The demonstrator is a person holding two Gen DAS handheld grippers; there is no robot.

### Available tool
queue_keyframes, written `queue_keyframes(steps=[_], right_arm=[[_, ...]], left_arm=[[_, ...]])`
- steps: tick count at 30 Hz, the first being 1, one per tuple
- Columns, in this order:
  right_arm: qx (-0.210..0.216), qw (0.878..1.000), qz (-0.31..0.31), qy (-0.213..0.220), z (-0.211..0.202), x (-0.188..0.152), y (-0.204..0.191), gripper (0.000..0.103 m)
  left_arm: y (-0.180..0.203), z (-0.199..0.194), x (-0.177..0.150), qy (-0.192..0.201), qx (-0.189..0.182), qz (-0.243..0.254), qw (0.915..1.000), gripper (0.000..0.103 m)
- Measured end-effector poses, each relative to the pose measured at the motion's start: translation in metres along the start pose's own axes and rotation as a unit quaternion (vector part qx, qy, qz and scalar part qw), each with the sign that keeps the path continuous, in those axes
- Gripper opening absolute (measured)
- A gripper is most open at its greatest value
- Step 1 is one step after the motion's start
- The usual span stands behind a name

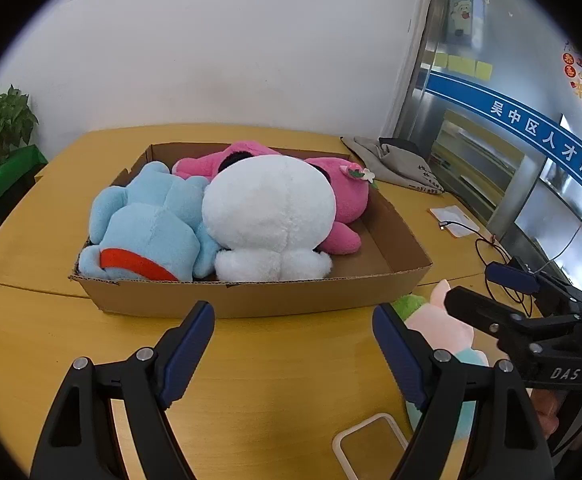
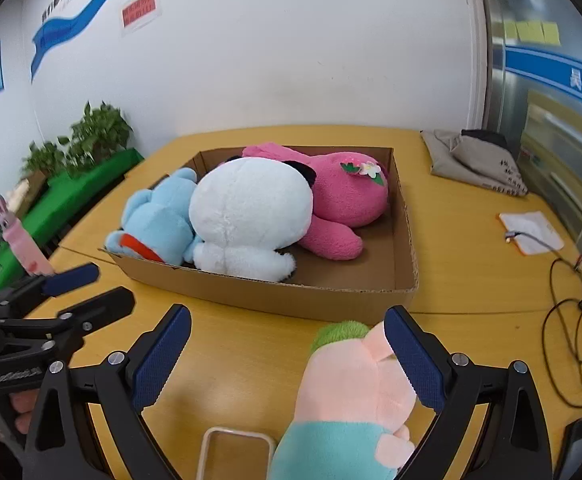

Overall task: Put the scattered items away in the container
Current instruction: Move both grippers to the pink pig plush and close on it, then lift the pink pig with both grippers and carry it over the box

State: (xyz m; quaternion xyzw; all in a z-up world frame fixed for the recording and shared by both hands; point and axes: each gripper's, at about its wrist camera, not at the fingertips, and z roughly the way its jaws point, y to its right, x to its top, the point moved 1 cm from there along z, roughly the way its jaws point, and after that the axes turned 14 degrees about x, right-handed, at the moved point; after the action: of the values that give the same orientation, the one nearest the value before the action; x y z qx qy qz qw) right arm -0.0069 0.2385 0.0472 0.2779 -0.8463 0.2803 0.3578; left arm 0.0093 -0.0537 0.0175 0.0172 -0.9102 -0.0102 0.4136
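From the left wrist, the left gripper [image 1: 293, 336] stands spread over bare table [image 1: 251, 380], and the pale pink plush [image 1: 439, 324] lies off to its right, outside the cardboard box [image 1: 251, 300]. From the right wrist, the right gripper [image 2: 287, 344] also gapes. The plush sits between its fingers against the right one, stretched toward the box, so the right hand is nearer.

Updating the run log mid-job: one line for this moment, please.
box: blue, white, pink toys inside | peach toy: on table, between open right gripper | left gripper: open, empty
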Motion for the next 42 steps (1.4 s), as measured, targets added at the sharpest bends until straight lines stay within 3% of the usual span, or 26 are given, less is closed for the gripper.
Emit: queue_keyframes(steps=[4, 9, 14, 19, 22, 30, 34, 36, 39, 42], right_arm=[[-0.036, 0.999, 0.023, -0.028, -0.008, -0.027, 0.034, 0.099], [-0.043, 0.993, 0.079, -0.08, -0.002, -0.069, 0.07, 0.099], [0.063, 0.984, 0.135, -0.096, 0.023, -0.09, 0.076, 0.099], [0.155, 0.968, 0.143, -0.134, 0.054, -0.106, 0.057, 0.097], [0.167, 0.965, 0.134, -0.154, 0.065, -0.116, 0.045, 0.096], [0.167, 0.966, 0.121, -0.152, 0.06, -0.117, 0.045, 0.09], [0.188, 0.964, 0.127, -0.138, 0.056, -0.118, 0.044, 0.089], [0.194, 0.963, 0.128, -0.135, 0.055, -0.119, 0.044, 0.089], [0.199, 0.964, 0.121, -0.131, 0.053, -0.117, 0.042, 0.088], [0.211, 0.963, 0.117, -0.119, 0.048, -0.112, 0.041, 0.087]], left_arm=[[0.004, 0.009, -0.006, -0.013, -0.019, 0.0, 0.9997, 0.082], [0.016, 0.031, -0.015, -0.048, -0.051, -0.004, 0.9976, 0.082], [0.032, 0.048, -0.021, -0.08, -0.09, -0.008, 0.9927, 0.082], [0.042, 0.065, -0.031, -0.116, -0.126, -0.009, 0.9852, 0.082], [0.043, 0.079, -0.037, -0.142, -0.146, -0.023, 0.9788, 0.082], [0.039, 0.101, -0.05, -0.197, -0.211, -0.084, 0.9537, 0.082], [0.032, 0.115, -0.058, -0.241, -0.278, -0.137, 0.9197, 0.082], [0.031, 0.119, -0.063, -0.251, -0.299, -0.153, 0.9082, 0.082], [0.03, 0.119, -0.065, -0.25, -0.322, -0.159, 0.8992, 0.082], [0.028, 0.112, -0.063, -0.24, -0.337, -0.157, 0.8968, 0.082]])
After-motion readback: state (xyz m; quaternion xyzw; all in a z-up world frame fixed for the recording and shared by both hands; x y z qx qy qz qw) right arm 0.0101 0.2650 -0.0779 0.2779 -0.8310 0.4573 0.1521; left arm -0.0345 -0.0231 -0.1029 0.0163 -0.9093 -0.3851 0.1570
